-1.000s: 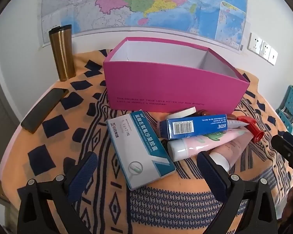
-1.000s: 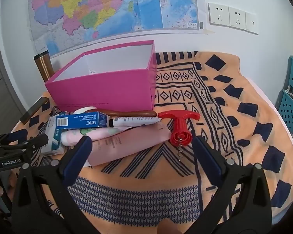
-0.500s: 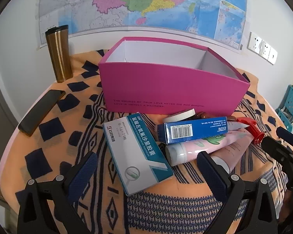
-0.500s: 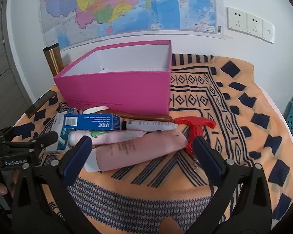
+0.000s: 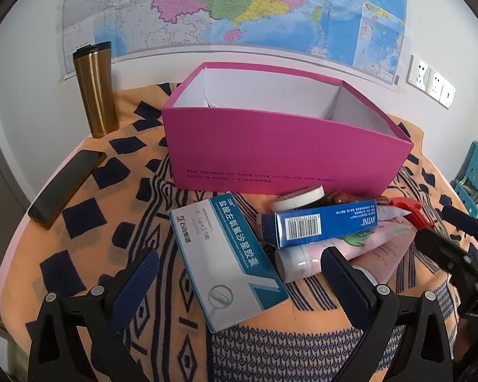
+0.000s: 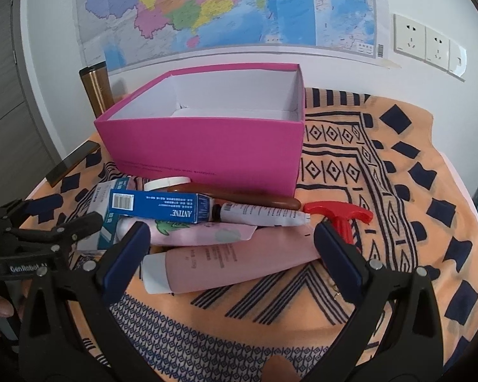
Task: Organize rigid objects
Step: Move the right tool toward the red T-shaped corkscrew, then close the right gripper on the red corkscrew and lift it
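Right wrist view, pink box (image 6: 207,149) open, white interior bare

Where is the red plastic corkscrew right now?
The red plastic corkscrew lies on the patterned cloth at the pile's right end, beside the pink box's front right corner.
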`<state>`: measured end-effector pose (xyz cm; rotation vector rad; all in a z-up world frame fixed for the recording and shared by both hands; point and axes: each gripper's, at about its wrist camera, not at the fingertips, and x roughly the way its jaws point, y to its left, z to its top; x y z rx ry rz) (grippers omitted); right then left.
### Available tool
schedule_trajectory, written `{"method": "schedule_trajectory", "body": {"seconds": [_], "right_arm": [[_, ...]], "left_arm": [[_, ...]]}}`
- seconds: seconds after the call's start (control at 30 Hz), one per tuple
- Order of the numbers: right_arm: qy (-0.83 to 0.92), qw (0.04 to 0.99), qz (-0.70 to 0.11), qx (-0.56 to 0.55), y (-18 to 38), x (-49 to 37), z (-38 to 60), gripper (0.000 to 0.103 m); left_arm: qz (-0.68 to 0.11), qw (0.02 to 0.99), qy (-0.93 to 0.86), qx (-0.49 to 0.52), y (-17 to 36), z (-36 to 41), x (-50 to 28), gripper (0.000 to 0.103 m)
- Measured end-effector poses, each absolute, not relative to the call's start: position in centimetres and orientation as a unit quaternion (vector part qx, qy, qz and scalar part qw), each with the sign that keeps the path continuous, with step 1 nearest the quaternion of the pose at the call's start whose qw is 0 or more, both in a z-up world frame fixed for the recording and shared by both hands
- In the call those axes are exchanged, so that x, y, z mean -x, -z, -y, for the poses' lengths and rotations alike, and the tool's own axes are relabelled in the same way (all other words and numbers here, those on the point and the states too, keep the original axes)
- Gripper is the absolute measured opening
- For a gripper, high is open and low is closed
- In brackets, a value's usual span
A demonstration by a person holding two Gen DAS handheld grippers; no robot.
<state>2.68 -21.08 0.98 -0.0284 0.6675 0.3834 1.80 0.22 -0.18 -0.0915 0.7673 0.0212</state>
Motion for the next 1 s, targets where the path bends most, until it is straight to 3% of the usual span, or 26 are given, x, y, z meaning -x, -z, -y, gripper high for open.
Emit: {"method": "schedule_trajectory", "body": {"seconds": [0.7, 1.0], "right_arm": [[-0.223, 0.91, -0.342, 0.073, 1.1, -2.3, 20.5, 0.103], [-0.236, 0.901, -0.347, 0.107, 2.4, -1.3, 22.1, 0.102]], "left_arm": [[-0.38, 0.923, -0.001, 0.067, 0.5, -1.4, -1.6, 0.103], [-0.391, 0.916, 0.069, 0.053, 0.8, 2.0, -0.7, 0.103]]}}
